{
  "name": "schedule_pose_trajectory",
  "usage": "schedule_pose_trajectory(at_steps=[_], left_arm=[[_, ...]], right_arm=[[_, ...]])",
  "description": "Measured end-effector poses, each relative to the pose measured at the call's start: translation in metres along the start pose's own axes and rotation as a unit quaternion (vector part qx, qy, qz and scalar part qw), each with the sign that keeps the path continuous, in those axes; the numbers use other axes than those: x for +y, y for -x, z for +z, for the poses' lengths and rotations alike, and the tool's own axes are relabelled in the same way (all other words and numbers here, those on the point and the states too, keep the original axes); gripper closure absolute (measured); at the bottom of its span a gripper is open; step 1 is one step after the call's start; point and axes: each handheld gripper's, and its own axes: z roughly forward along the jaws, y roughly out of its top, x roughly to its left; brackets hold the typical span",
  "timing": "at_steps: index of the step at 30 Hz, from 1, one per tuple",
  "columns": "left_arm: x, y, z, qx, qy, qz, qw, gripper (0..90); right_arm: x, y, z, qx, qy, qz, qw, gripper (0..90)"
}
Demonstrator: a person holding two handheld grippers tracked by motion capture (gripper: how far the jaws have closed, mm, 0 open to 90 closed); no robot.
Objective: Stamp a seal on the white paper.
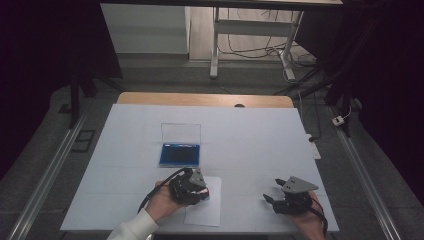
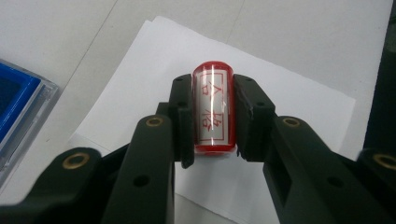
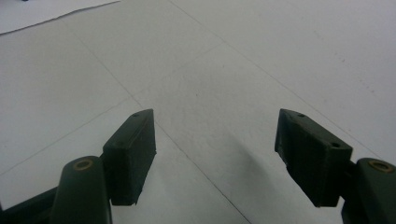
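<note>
Your left hand-held gripper (image 2: 212, 116) pinches the red stamp (image 2: 213, 109) between its pads, at the centre of the left gripper view, over the paper sheet (image 2: 280, 93). The blue ink pad (image 1: 180, 154) lies just above it in the high view. Your right hand-held gripper (image 3: 215, 154) stands spread over the bare tabletop (image 3: 261, 56), at lower right.

light: dim, dark surround | glare: none | tong views: soft, grainy

Blue ink pad (image 2: 16, 100) cut off, perhaps half-hidden.
</note>
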Motion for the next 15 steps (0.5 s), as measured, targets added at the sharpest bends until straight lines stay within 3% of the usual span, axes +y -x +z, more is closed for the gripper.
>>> schedule_pose_trajectory(at_steps=[15], left_arm=[[-0.0006,-0.0010,-0.0011,-0.003,0.007,-0.003,1.0000,71.0]], right_arm=[[0.0006,0.0003,-0.0006,0.001,0.001,-0.001,1.0000,28.8]])
